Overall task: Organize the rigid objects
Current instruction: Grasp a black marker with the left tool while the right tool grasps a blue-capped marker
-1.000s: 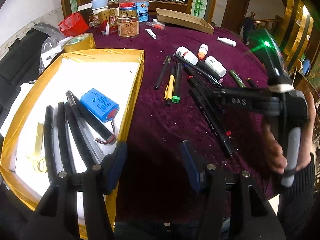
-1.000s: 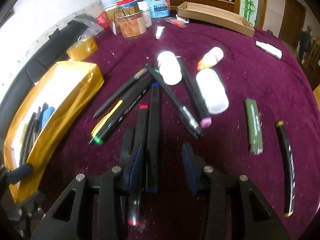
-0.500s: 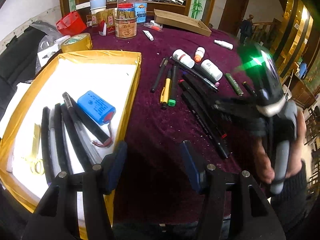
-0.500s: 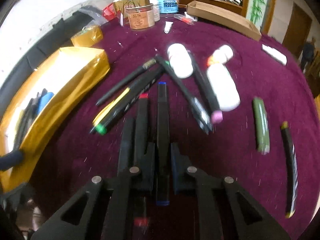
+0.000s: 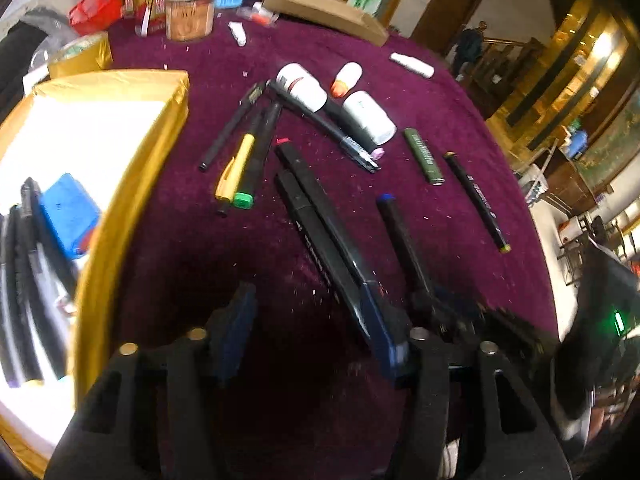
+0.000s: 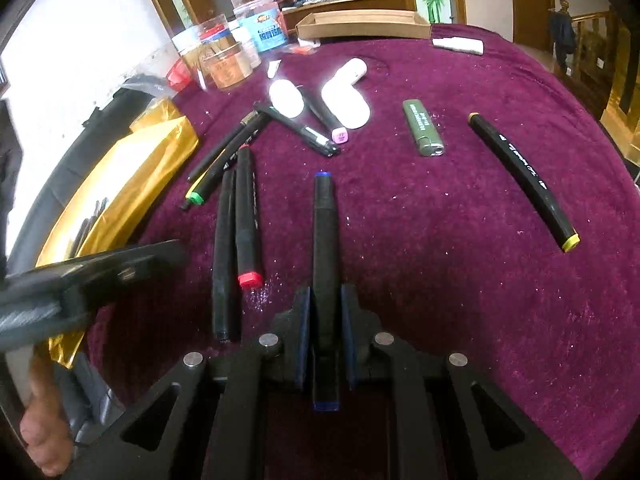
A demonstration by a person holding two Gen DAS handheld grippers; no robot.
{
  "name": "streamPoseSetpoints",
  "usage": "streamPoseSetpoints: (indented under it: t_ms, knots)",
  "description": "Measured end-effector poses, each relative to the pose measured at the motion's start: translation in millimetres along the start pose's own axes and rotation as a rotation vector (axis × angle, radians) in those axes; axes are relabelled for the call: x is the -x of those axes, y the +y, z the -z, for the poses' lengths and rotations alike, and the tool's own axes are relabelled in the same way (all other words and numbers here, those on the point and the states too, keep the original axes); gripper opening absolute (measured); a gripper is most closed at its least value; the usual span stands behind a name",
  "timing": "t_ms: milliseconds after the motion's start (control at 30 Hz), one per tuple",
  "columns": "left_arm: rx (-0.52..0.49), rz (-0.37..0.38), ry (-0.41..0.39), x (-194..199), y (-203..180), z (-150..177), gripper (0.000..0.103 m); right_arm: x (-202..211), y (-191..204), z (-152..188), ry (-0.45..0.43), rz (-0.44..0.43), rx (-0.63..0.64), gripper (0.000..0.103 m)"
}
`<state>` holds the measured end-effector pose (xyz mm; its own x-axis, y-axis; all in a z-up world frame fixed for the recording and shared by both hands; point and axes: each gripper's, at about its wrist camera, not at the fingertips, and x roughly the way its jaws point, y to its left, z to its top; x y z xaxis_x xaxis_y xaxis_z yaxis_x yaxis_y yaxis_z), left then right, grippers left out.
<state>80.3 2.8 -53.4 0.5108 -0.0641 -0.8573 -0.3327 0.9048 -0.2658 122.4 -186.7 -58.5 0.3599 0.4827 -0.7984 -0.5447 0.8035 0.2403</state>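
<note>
The right claw is clamped on a black marker with blue caps, which points away over the purple desk. Just to its left, two more black markers lie side by side, one red-capped. The left claw hangs over bare cloth with its jaws closing and nothing between them, one finger over those two markers. The gold tray sits at the left, a blue battery pack inside
</note>
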Motion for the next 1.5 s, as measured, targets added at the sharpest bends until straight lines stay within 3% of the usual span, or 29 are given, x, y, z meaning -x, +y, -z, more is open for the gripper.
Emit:
streamPoseSetpoints:
  t_ms: [67,267,400,633,733,867,1000,1167,1367,1500]
  knots:
    - [0.008,-0.007,0.018,-8,-2,-4,0.041,-1,0,1,-0.015,0.000,-0.014,0.013]
    - [-0.011,-0.039,0.041,-26,-13,-11,0.038,0,2,4,-0.035,0.006,-0.009,0.014]
    - [-0.023,-0.041,0.042,-24,-15,-12,0.023,1,4,7,-0.040,0.008,-0.004,0.013]
    - [-0.022,-0.063,0.085,-33,-14,-18,0.025,3,5,10,-0.050,0.014,-0.013,0.013]
    - [-0.044,-0.102,0.066,-35,-20,-18,0.023,3,8,10,-0.056,0.034,-0.005,0.014]
    - [-0.043,-0.087,0.066,-29,-13,-11,0.013,3,8,11,-0.069,0.037,-0.022,0.014]
    - [-0.069,-0.054,0.079,-23,-2,-3,0.013,4,0,12,-0.079,0.005,-0.108,0.013]
    - [-0.137,-0.086,0.023,-28,-11,-5,0.013,5,1,11,-0.074,0.014,-0.125,0.013]
    - [-0.149,-0.119,-0.035,-30,-15,-4,0.013,4,5,10,-0.049,0.021,-0.094,0.014]
    - [-0.126,-0.093,-0.040,-30,-9,-6,0.012,6,0,10,-0.047,-0.011,-0.142,0.013]
